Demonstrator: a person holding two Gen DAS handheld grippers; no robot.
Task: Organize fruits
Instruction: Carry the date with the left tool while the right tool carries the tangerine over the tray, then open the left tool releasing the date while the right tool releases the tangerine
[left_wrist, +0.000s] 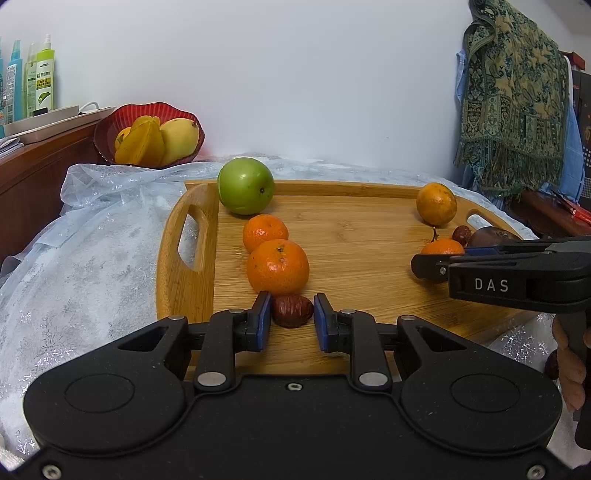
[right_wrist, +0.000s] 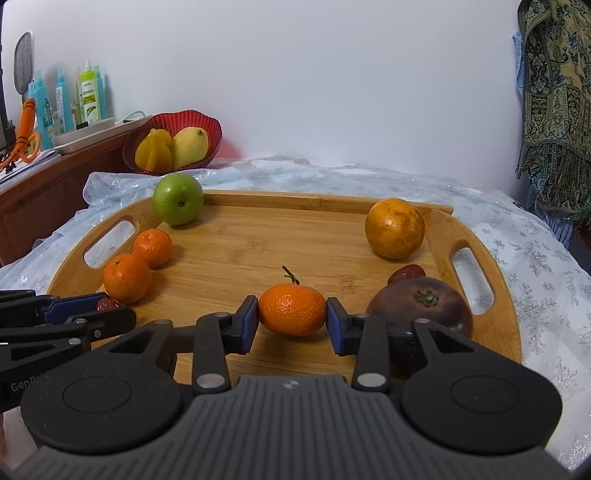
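The left gripper (left_wrist: 291, 317) is reaching over the near edge of a wooden tray (left_wrist: 354, 221), its blue pads sitting on either side of a red date (left_wrist: 292, 310); the left pad is touching the date while a sliver of gap is showing at the right pad, so a firm grip cannot be confirmed. Just beyond the date, two mandarins (left_wrist: 277, 266) are lying in a row, touching each other, with a green apple (left_wrist: 245, 191) standing behind them at the tray's far left corner. On the right side of the tray, the right gripper (right_wrist: 291, 319) is clamping a stemmed mandarin (right_wrist: 291, 309) between both pads, the fruit sitting low over the wood. Beside it a dark brown fruit (right_wrist: 421, 308) is resting near the right handle, with a second date (right_wrist: 406, 272) just behind it and a large orange (right_wrist: 394, 228) further back. A red bowl (right_wrist: 207, 123) holding yellow fruit is standing past the tray on a pale tablecloth (right_wrist: 369, 173)
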